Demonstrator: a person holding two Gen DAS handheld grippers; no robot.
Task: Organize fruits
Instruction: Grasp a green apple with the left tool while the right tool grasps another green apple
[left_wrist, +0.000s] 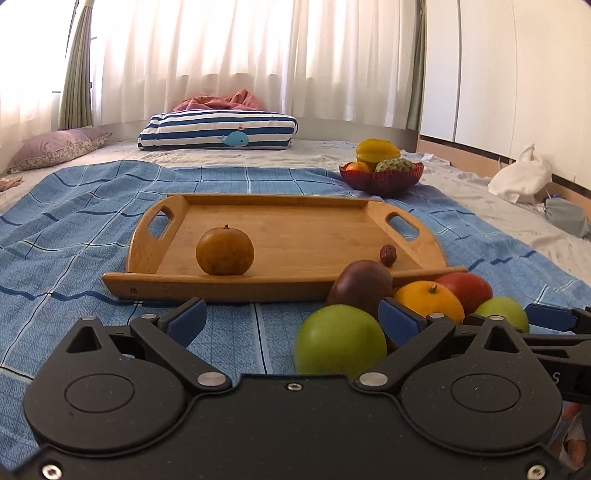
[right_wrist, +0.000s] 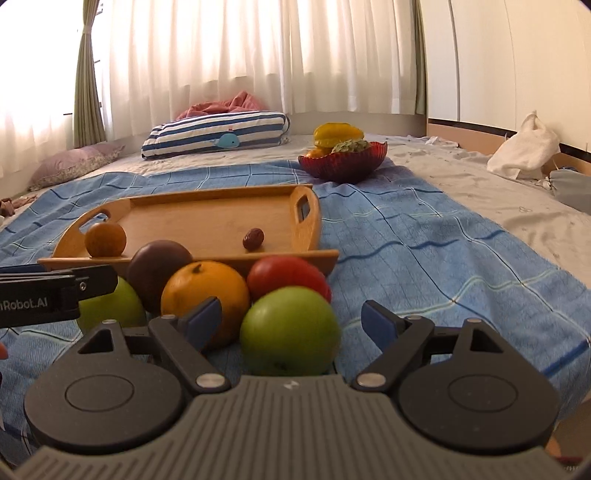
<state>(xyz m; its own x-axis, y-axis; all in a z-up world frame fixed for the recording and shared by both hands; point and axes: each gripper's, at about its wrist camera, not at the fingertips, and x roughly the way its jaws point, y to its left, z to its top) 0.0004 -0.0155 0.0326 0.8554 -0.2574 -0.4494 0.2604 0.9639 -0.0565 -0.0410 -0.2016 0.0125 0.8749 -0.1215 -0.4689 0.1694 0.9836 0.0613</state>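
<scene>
A wooden tray (left_wrist: 295, 221) lies on the blue cloth and holds a brownish-orange round fruit (left_wrist: 224, 251) and a small red date (left_wrist: 388, 255). In front of the tray lies a cluster of fruit: a green apple (left_wrist: 340, 341), a dark purple fruit (left_wrist: 360, 286), an orange (left_wrist: 430, 301), a red fruit (left_wrist: 467, 290) and a second green apple (left_wrist: 504, 312). My left gripper (left_wrist: 291, 315) is open, the near green apple between its fingers. My right gripper (right_wrist: 291, 323) is open around the second green apple (right_wrist: 290, 332). The tray (right_wrist: 221, 210) also shows in the right wrist view.
A red glass bowl (left_wrist: 380, 181) with a yellow starfruit and other fruit stands behind the tray on the right. A striped whale pillow (left_wrist: 218, 131) and a purple pillow (left_wrist: 55, 147) lie at the back. A white bag (left_wrist: 521, 177) lies at the right.
</scene>
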